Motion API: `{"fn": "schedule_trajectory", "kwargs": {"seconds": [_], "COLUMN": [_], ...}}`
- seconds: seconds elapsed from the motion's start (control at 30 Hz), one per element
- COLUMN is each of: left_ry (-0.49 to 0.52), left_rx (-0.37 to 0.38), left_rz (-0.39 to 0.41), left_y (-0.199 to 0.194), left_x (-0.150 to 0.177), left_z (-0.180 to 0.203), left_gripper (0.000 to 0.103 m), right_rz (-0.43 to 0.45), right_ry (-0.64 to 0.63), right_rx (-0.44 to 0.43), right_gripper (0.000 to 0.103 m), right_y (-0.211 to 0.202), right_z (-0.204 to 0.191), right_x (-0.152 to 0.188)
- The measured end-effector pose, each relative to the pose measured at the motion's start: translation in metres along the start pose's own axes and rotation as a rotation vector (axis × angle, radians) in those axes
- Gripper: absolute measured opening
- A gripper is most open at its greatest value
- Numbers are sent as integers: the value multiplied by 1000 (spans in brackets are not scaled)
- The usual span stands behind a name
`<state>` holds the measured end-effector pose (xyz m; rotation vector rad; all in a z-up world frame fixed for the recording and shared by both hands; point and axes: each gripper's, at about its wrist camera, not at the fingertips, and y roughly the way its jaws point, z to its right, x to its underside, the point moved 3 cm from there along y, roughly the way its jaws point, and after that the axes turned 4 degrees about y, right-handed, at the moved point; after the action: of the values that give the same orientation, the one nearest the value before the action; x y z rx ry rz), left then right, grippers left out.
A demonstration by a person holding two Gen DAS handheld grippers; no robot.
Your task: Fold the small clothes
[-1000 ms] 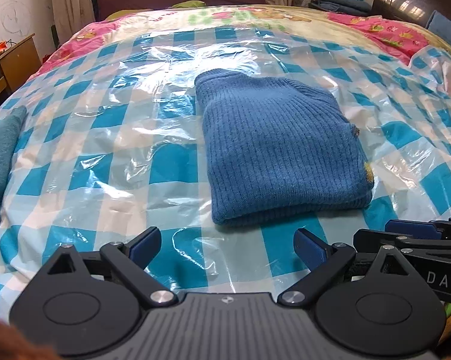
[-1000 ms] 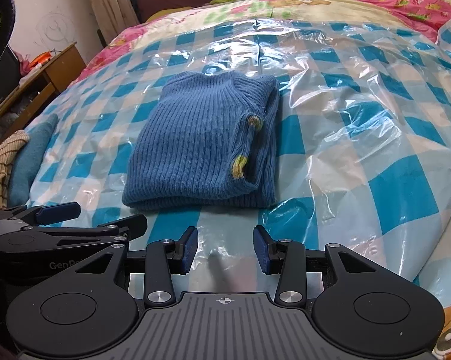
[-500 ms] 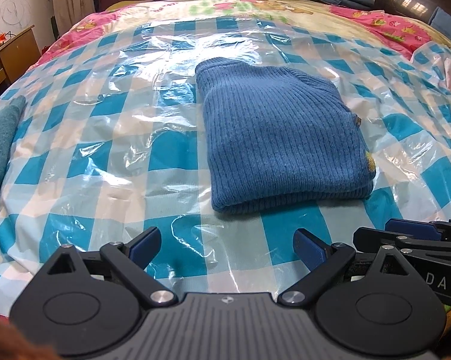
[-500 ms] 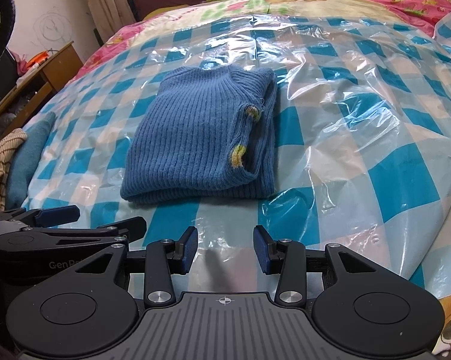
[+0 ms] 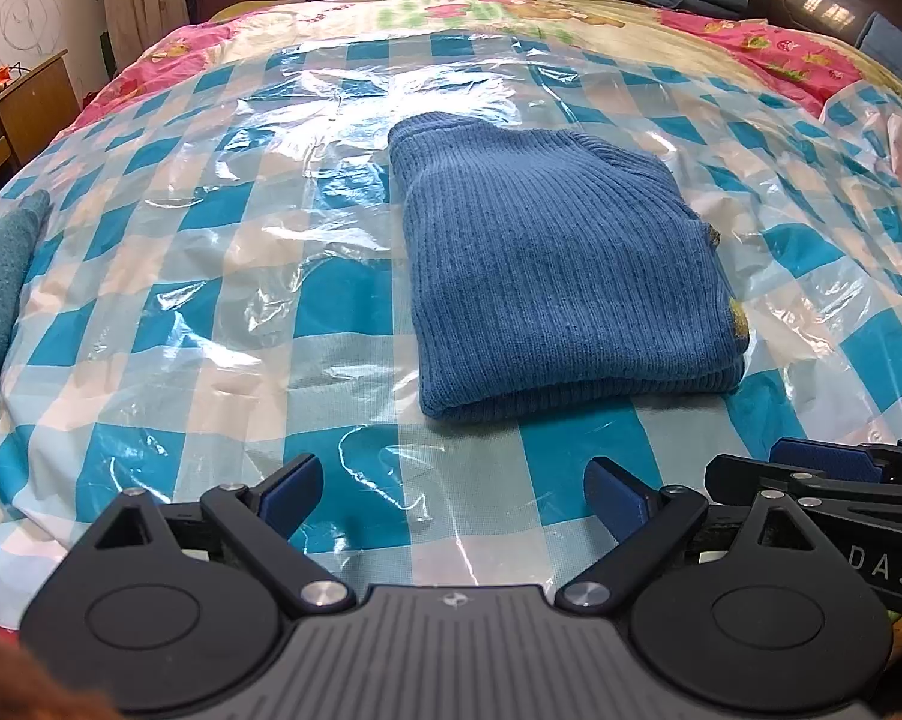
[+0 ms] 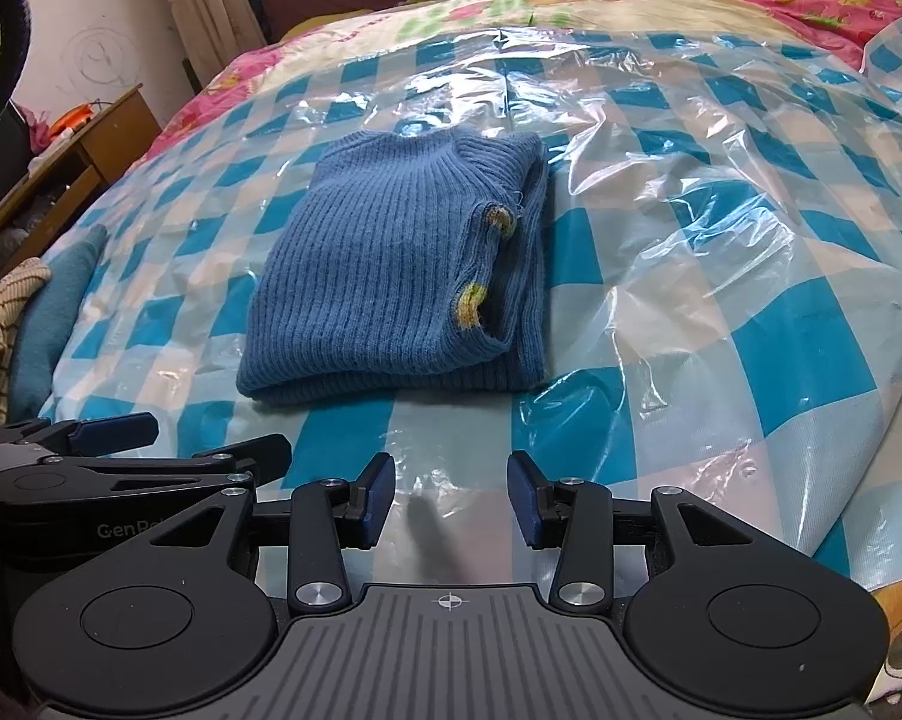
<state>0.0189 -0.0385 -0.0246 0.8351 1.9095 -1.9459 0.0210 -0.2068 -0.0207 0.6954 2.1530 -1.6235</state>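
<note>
The folded blue ribbed-knit sweater (image 5: 565, 276) lies flat on the blue-and-white checked plastic sheet (image 5: 222, 276) covering the bed. Left claw (image 5: 454, 489) and right claw (image 6: 451, 501) — both released, holding nothing — hover just short of its near edge.

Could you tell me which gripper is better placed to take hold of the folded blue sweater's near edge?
Left, marginally: the sweater lies ahead of both open, empty grippers, but the left gripper gapes wider than the right.

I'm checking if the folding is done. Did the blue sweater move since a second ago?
No. The blue sweater lies over the same squares of the checked plastic sheet as before, its near edge unchanged.
</note>
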Motion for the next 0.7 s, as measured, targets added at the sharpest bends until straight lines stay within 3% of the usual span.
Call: {"fn": "schedule_trajectory", "kwargs": {"seconds": [0.7], "left_ry": [7], "left_rx": [8], "left_rz": [0], "left_y": [-1], "left_x": [0], "left_z": [2], "left_gripper": [93], "right_rz": [-1], "right_ry": [4], "right_rx": [0], "right_gripper": [41], "right_y": [1], "right_z": [1], "right_x": [1]}}
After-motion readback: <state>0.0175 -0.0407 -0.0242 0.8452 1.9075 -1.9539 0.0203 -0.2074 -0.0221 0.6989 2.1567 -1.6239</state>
